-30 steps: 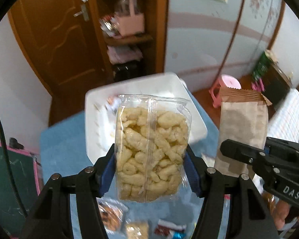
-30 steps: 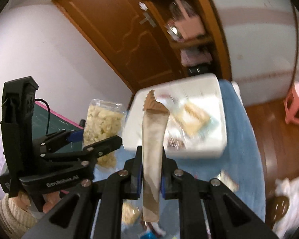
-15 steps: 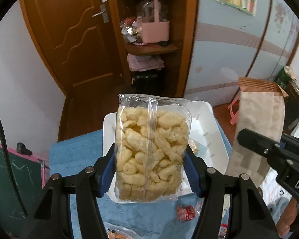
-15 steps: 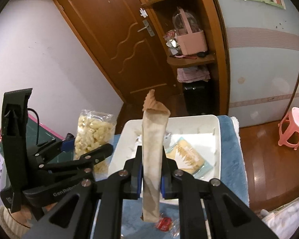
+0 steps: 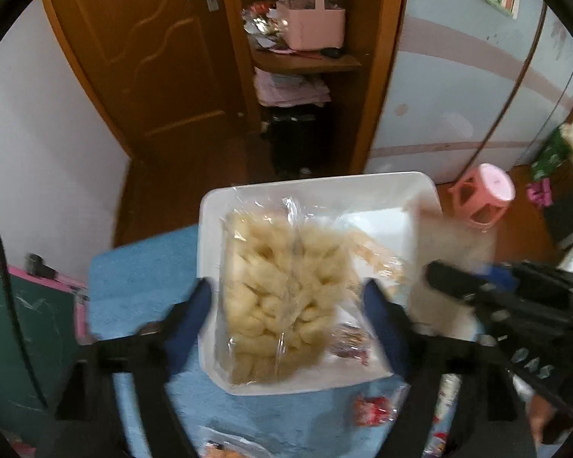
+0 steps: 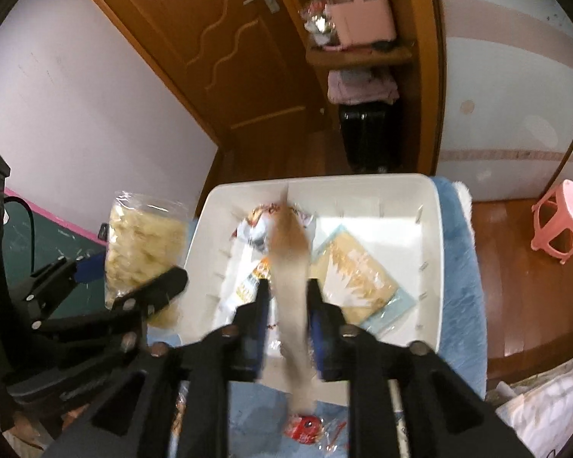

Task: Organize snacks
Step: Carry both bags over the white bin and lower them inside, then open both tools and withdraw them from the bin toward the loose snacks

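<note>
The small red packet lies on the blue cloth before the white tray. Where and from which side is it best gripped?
Probably from straight above, closing across the red middle of the packet. It lies flat on the cloth, close to the tray wall, so a sideways approach finds little to catch, and its clear crinkled ends look too thin to hold.

surface: blue cloth-covered table (image 5: 141, 267) | on it: white tray (image 6: 431, 267), red-wrapped snack (image 6: 303, 425) (near edge)
</note>
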The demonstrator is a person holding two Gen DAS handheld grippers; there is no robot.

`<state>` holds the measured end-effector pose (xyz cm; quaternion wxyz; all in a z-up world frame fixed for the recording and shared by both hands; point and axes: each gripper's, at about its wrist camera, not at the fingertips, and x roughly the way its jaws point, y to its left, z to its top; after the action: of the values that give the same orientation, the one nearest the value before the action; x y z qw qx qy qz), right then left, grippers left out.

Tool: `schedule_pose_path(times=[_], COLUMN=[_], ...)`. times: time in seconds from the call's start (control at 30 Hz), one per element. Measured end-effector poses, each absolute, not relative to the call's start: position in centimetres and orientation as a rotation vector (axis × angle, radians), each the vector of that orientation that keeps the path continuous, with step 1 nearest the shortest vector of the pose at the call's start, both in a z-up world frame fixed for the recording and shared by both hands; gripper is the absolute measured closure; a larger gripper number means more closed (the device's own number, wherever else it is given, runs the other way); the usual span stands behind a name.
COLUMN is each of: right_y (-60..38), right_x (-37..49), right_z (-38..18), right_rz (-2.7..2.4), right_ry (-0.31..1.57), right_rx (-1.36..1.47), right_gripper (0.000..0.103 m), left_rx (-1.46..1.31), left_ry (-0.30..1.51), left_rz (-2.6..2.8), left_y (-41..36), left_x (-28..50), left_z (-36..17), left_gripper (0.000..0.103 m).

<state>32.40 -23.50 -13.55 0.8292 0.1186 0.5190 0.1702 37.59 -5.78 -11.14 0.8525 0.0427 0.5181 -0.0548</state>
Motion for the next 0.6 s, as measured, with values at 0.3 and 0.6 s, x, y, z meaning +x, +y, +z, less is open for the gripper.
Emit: schedule_pose_path(times=[0.3,0.6], right_y=[-24.7,-26.5], right_x=[30.1,25.0], right_z=[-12.3,-8.5], right_rz=[0.288,0.244], right_ry=[1.044,0.923], right_rx=[0.245,0.246], right_gripper=[0.036,0.036], left_rx=[0.027,0.082], left_ry=[1.091,0.993], left_rz=[-0.092,-0.144], left_y=[-4.0,-4.8], left_x=[36.0,31.2], left_z=[-10.4,-7.1], left_gripper=[0.017,0.017])
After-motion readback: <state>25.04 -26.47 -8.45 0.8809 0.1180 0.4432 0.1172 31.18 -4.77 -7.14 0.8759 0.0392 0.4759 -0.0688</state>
